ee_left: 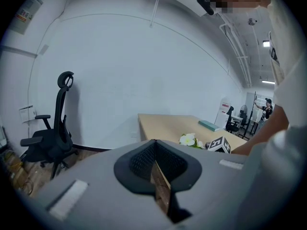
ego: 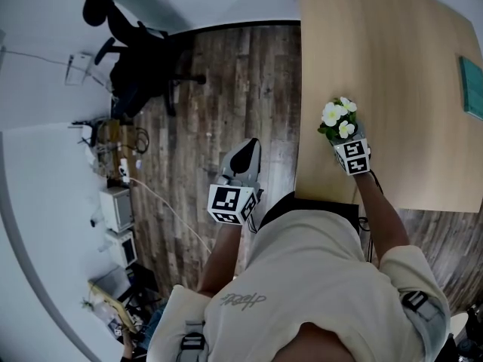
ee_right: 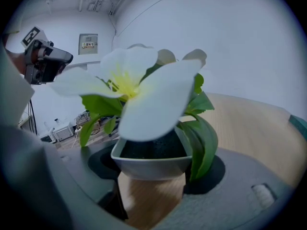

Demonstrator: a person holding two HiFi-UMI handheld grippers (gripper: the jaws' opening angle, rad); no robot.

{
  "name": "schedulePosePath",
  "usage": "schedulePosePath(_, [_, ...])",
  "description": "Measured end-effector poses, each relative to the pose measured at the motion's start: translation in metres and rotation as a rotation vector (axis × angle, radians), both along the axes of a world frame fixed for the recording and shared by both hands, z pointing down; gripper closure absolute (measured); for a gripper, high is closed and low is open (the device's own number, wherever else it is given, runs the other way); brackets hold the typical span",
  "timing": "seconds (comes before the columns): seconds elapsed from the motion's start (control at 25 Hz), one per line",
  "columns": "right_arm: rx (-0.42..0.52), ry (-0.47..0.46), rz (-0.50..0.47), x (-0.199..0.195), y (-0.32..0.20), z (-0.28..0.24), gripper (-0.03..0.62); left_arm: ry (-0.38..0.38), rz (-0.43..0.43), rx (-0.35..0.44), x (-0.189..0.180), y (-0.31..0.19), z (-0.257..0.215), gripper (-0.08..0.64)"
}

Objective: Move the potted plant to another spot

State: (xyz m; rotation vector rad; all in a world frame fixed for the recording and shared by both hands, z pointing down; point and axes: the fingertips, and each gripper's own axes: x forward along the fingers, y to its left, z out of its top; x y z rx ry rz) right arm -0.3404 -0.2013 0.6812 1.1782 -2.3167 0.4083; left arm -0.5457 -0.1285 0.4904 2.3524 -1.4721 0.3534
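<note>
Right hand-held gripper (ee_right: 156, 176), jaws set wide and clamped on the pot (ee_right: 151, 166) of the plant (ee_right: 144, 92) over the table (ego: 392, 66); I fear it slipping or tipping if my grip slackens.

Wooden table (ego: 392, 66) with teal book (ego: 472, 87)

No word or number can be read with confidence. A line of cursive script runs across the person's shirt (ego: 244, 300) – upside down in the head view, its letters too faint to spell out. A notice (ee_left: 23, 16) high on the wall (some red on it), a standing sign (ee_left: 224, 110) far down the room and a label on a wall panel (ee_right: 88, 43) all carry print – too small to read.
</note>
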Motion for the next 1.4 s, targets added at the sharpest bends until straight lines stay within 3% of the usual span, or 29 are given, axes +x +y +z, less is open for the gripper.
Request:
schedulePosePath(0.6, [-0.003, 0.071, 0.024, 0.003, -0.003, 0.009, 0.244, 0.023, 0.000, 0.014, -0.002, -0.007, -0.004, 0.543])
schedulePosePath(0.76, [-0.006, 0.079, 0.054, 0.011, 0.000, 0.007, 0.210, 0.027, 0.015, 0.020, 0.001, -0.008, -0.005, 0.543])
schedulePosePath(1.12, [-0.017, 0.115, 0.031, 0.025, 0.035, -0.001, 0.210, 0.051, 0.040, 0.039, 0.009, -0.007, -0.006, 0.544])
schedulePosePath(1.4, [-0.026, 0.096, 0.054, 0.053, 0.067, -0.024, 0.212, 0.081, 0.083, 0.029, 0.037, -0.005, 0.002, 0.543])
